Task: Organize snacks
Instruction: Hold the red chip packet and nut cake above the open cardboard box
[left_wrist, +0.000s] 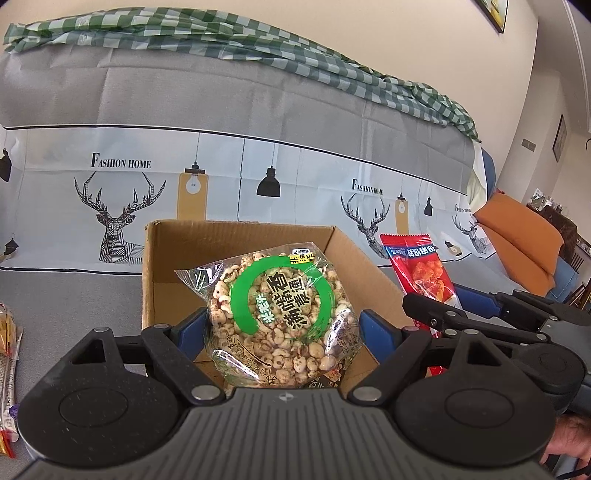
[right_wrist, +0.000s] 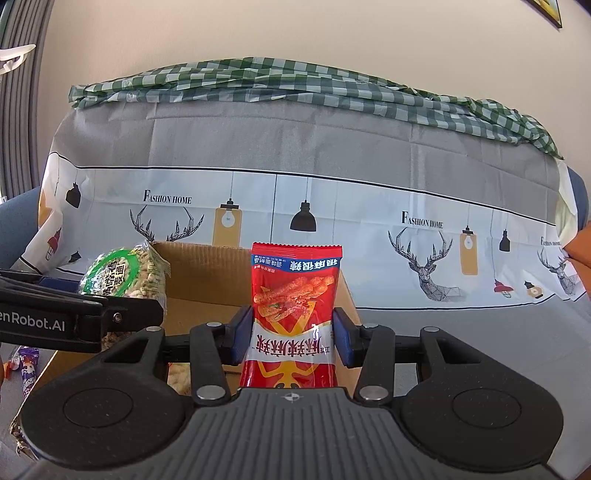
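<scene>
Currently, on the left wrist view, your left gripper (left_wrist: 282, 326) clamps the puffed-grain bag (left_wrist: 275, 317) above the open cardboard box (left_wrist: 258, 236); loose packets (left_wrist: 7, 354) wait far left. On the right wrist view, your right gripper (right_wrist: 293, 334) pinches the red snack packet (right_wrist: 295, 317) near the box; neither is deposited yet.

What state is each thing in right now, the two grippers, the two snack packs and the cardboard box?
Left gripper: shut on the puffed snack bag.
Right gripper: shut on the red snack packet.
Puffed snack bag: sealed, held above the box.
Red snack packet: sealed, held upright, print upside down.
Cardboard box: open at the top.
</scene>
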